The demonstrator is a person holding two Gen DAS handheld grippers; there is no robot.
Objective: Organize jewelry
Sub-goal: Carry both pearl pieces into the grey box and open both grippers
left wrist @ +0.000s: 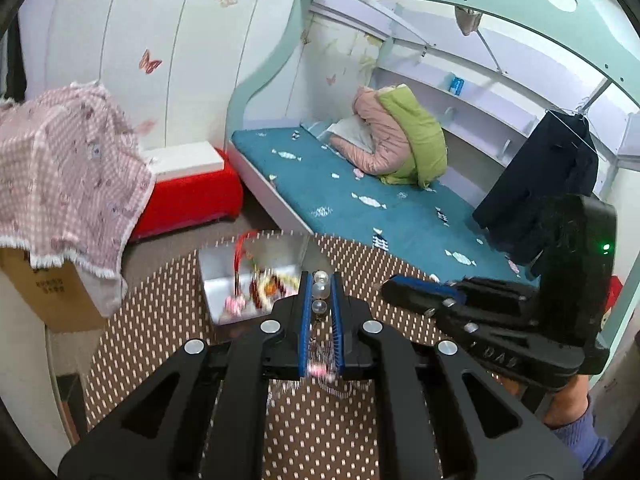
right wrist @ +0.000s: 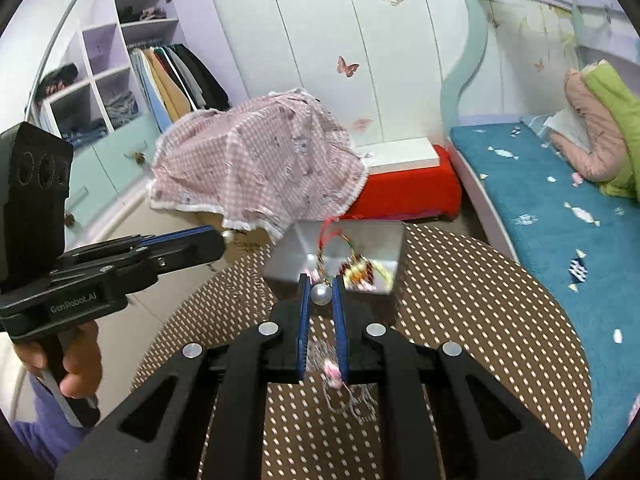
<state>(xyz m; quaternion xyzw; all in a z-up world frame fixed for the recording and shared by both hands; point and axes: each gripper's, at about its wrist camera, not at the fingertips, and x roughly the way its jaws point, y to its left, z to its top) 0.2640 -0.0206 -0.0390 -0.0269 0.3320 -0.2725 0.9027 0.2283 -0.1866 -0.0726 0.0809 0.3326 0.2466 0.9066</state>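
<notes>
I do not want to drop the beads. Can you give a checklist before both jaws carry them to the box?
1. Left gripper shut on the clear beads: ok.
2. Right gripper shut on the pearl: ok.
3. Silver box open on the dotted mat, jewelry inside: ok.
4. Way to the box free: ok.
5. Strand between the two grips untangled: cannot tell, blurred.
</notes>
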